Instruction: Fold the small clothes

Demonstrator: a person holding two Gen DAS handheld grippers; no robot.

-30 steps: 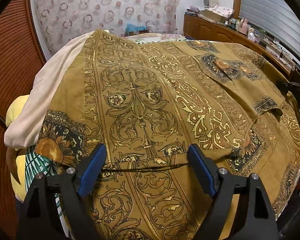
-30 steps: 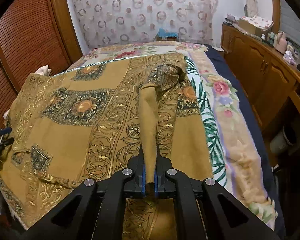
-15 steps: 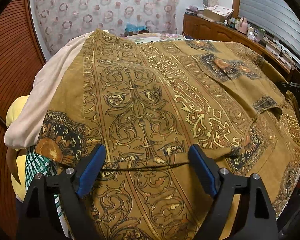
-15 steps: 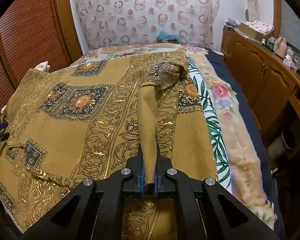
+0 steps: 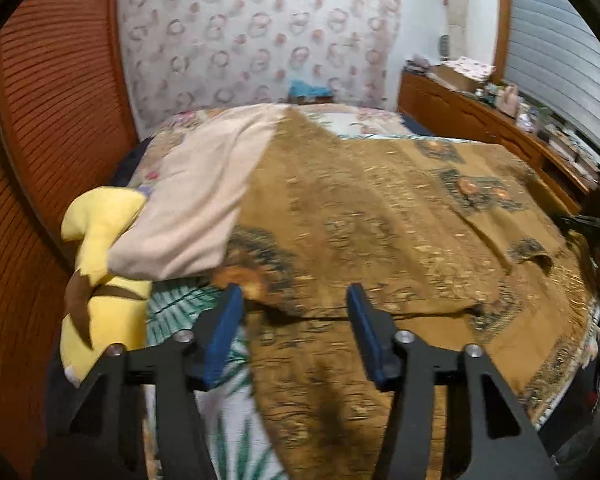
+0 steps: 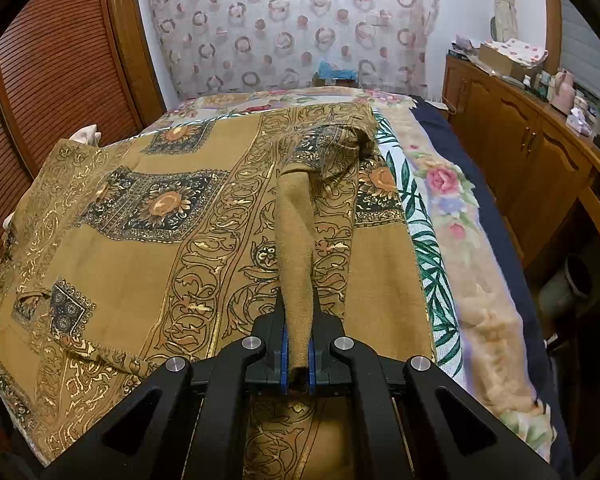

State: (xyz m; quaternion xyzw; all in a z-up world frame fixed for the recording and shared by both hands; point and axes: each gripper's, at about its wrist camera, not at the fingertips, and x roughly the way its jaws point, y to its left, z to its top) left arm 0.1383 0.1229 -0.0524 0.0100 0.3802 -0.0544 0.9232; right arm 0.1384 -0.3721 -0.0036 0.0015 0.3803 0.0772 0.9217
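Mustard-brown cloth (image 6: 148, 264) with gold scrollwork and dark flower squares lies spread across most of the bed (image 6: 488, 288), covering its middle and reaching the near edge; a flowered bedspread with green leaves (image 6: 428, 264) shows along the side of the cloth nearest the wooden cabinets (image 6: 512, 152); those cabinets stand beside the bed on the far side from the slatted wooden doors (image 6: 52, 64); a curtain printed with rings (image 6: 292, 24) hangs beyond the head of the bed.

A raised ridge of the cloth runs from a bunched fold near the far corner down to the right claw (image 6: 298, 364); that claw is clamped tight on the ridge, its blue pads pressing the fabric from both sides, so the strip stands lifted above the rest of the cloth.

The left claw (image 5: 296, 332) hangs over the opposite side of the cloth, near the slatted doors; its jaws are half apart and closing; the picture there is smeared, and a fold edge of the cloth lies in the gap between the blue pads (image 5: 224, 328), but the pads do not press on it as far as can be told. Just beside that claw, off the edge of the cloth, lies a yellow soft toy with brown markings (image 5: 100, 280); a pale pink blanket (image 5: 196, 196) rests against the toy and tucks under the edge of the cloth; the leaf-printed bedspread shows below the left pad.
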